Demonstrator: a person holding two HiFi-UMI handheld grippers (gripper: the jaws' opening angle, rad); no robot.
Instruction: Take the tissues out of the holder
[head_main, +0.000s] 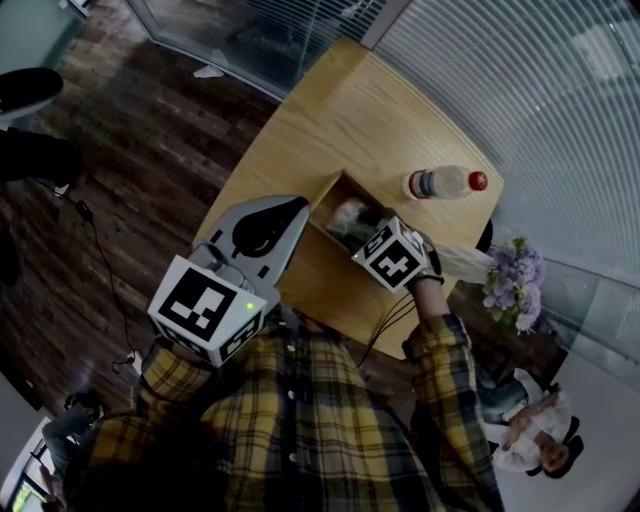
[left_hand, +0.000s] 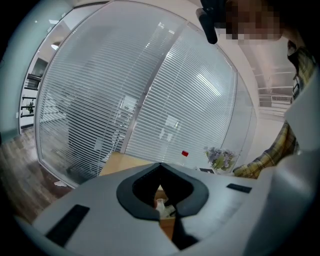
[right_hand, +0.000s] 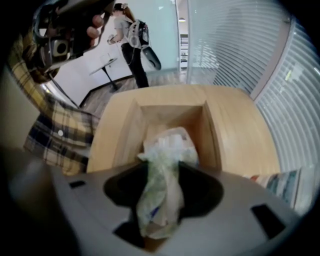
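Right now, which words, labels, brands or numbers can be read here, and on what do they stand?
None is readable.
Label on the bottle: too small and blurred.
Print on the tissue pack: blurred.
On the marker cubes: square patterns only, no letters.

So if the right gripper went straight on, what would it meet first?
The right gripper is shut on the tissues, aimed into the holder; going on would press them against its floor, probably. Depth is unclear.

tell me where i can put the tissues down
The table is bare at its far end, beyond the box and left of the bottle. Crowded nearer you: left tool, right tool holding the tissues, and the box.
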